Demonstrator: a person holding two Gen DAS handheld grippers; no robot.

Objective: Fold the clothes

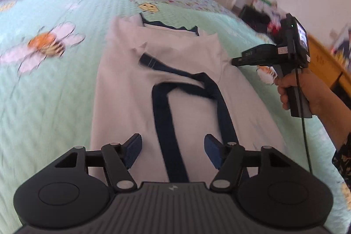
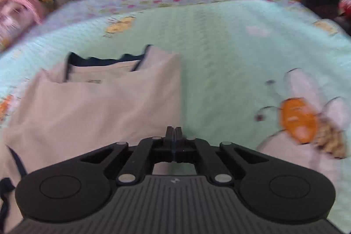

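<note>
Left wrist view — your left gripper [image 1: 172,149] hangs spread over the shirt [image 1: 131,102], nothing between its pads; the shirt lies flat on the bed [image 1: 54,91], navy straps [image 1: 166,124] across it. Right wrist view — your right gripper [image 2: 174,132] is pressed together, empty, at the shirt's [image 2: 98,106] right edge.

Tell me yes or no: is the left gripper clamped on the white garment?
No. The left gripper has its jaws apart above the white garment, with nothing pinched between the blue pads.
</note>
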